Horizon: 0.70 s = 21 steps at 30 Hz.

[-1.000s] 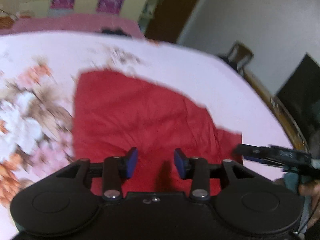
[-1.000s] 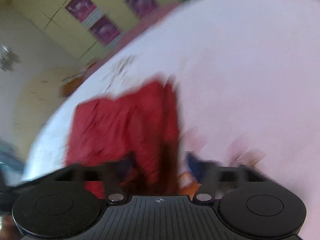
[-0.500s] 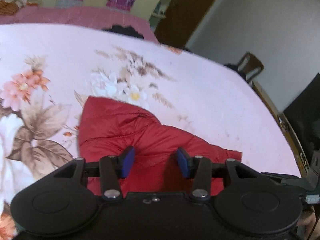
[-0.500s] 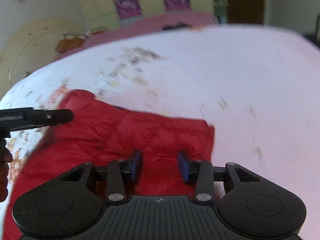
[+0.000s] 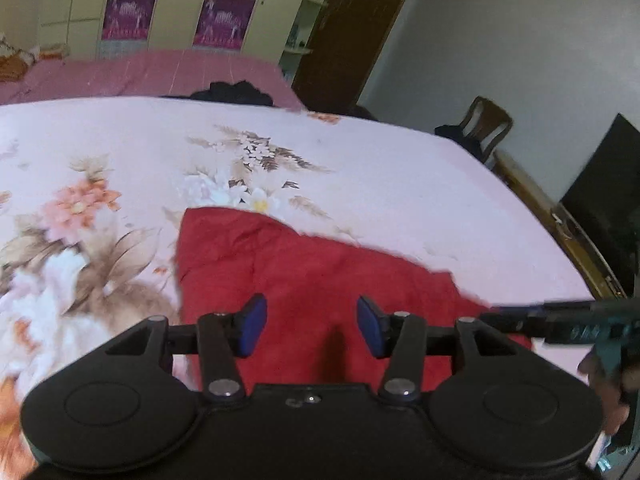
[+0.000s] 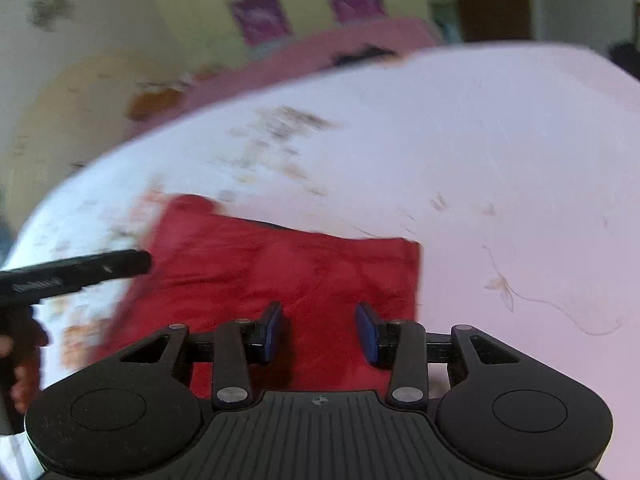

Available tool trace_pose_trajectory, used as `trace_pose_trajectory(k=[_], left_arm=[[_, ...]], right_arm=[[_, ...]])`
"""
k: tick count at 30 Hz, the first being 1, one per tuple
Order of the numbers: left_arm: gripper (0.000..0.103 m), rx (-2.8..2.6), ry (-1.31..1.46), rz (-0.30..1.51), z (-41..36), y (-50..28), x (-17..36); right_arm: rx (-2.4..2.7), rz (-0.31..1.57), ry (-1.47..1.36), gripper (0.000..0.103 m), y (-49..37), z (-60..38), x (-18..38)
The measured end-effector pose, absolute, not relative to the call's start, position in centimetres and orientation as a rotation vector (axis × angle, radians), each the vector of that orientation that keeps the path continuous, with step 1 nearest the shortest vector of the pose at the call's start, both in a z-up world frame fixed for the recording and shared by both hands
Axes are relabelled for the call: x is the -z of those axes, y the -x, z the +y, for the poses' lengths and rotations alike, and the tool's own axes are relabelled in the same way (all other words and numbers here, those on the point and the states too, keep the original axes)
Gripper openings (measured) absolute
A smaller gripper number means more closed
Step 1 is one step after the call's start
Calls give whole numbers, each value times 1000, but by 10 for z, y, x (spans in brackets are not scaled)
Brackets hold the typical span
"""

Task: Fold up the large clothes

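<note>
- Garment [image 5: 320, 264]: a red, padded-looking piece is laid flat on the bed [image 5: 400, 184], on the floral sheet, toward the near edge; it appears already folded into a rough rectangle, though its near end is hidden behind the tools in both views.
- Left gripper [image 5: 312, 326]: it is held above the red cloth with its jaws parted and nothing between the blue pads; the jaws have just been opening a little further.
- Right gripper [image 6: 319, 332]: it is likewise held over the garment, jaws apart and empty, after a partial closing within the last second; no cloth was caught by that closing.
- Each tool is seen in the other's view at the garment's opposite side, so the piece is flanked by both.
- Judged stage: between folds, with neither edge grasped yet.
- Risk: only the top layer may be pinched if the jaws are closed on the thick stack, so that the earlier fold would be pulled open.
- Risk: the slick, puffy fabric could slip from the pads when lifted, since little edge is offered to them.
- Risk: the sheet might be caught together with the garment if the jaws are lowered too deep at the hem.
- Risk: a skewed fold would follow if the two sides were lifted unevenly; the right view is blurred, so exact alignment cannot be told.
</note>
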<state>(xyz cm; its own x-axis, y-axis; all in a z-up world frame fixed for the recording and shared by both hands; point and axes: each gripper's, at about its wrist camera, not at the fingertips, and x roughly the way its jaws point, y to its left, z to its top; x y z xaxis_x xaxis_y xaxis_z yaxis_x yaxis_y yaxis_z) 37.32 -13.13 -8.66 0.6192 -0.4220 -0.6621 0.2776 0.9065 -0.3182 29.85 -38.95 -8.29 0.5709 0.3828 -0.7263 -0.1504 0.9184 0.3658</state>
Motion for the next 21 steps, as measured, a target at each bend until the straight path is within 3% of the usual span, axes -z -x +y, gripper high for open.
trace_pose_trajectory(k=[6,13,17,21], left_arm=[[41,448,197,816,-131,-282,85],[39,378,225,833,-141,-275,101],[39,388,220,796,-140,-261,83],[39,382,199,827,-145,-254,92]], right_arm=[[-407,882,-177,40,-234,-375,65],[-170,847,-78,40,-248,-372,92],[-307,799,-179,40,-229,-388,59],[-375,829,-47,40,-210,-365,65]])
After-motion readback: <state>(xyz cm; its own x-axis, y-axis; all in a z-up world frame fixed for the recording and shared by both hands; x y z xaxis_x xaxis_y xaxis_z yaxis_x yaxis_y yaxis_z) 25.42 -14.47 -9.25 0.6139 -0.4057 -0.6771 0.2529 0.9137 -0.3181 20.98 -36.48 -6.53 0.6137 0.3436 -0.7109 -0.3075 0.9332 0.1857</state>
